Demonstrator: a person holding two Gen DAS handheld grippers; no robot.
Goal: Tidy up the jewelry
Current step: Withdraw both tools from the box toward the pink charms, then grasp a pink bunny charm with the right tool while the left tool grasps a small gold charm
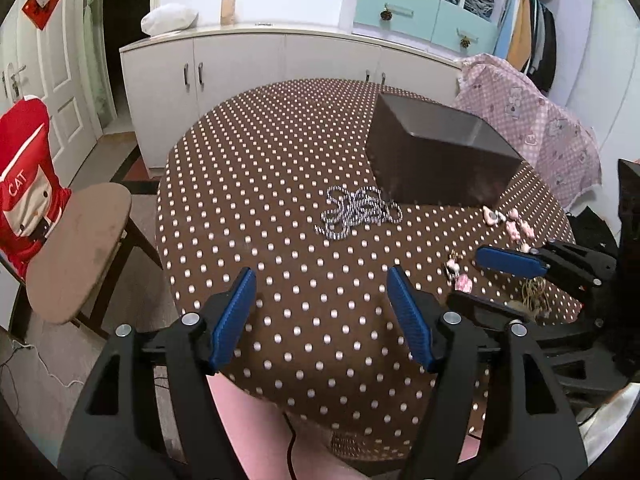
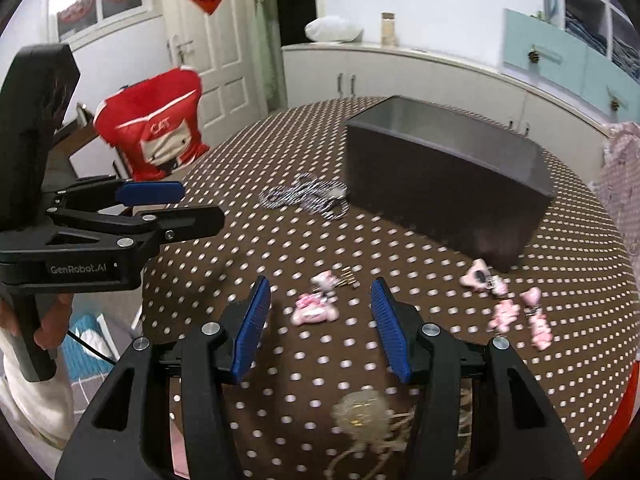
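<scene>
Polka-dotted brown cloth (image 1: 280, 200) covers the table. Both the left gripper (image 1: 322, 280) and right gripper (image 2: 320, 292) are held apart, nothing clamped. Pink charms (image 2: 314, 312) lie beyond the right fingertips; a striped cord (image 1: 356, 210) touches the dark box (image 1: 440, 160).

Bedroom corner with storage along the wall

White low cabinets (image 1: 280, 64), a panelled door (image 2: 216, 52), turquoise drawers (image 1: 420, 16), hanging clothes (image 1: 532, 44), a chair (image 1: 76, 248).

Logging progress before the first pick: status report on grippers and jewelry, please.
Both hand-held grippers, left and right, open, empty. Pink charms and striped cord on table, dark box empty. Nothing in the way.
</scene>
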